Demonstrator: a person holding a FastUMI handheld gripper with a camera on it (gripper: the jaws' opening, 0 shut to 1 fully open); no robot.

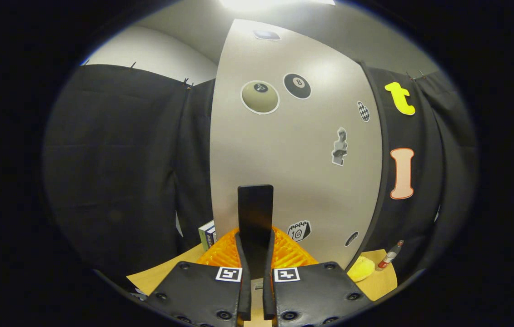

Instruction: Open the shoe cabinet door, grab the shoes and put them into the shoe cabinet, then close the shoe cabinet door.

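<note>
Tall pale grey cabinet door dotted with black-and-white stickers, glossy black upright handle, bright orange ribbed plastic basket, light tan wooden tabletop, yellow rounded object, red-and-white small tube

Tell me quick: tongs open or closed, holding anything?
Tongs: closed on a flat black handle standing upright between the fingers, in front of the grey cabinet door.

We see the tall grey sticker-covered cabinet door just beyond our gripper, whose fingers close on its dark flat handle, an orange ribbed mat below.
</note>
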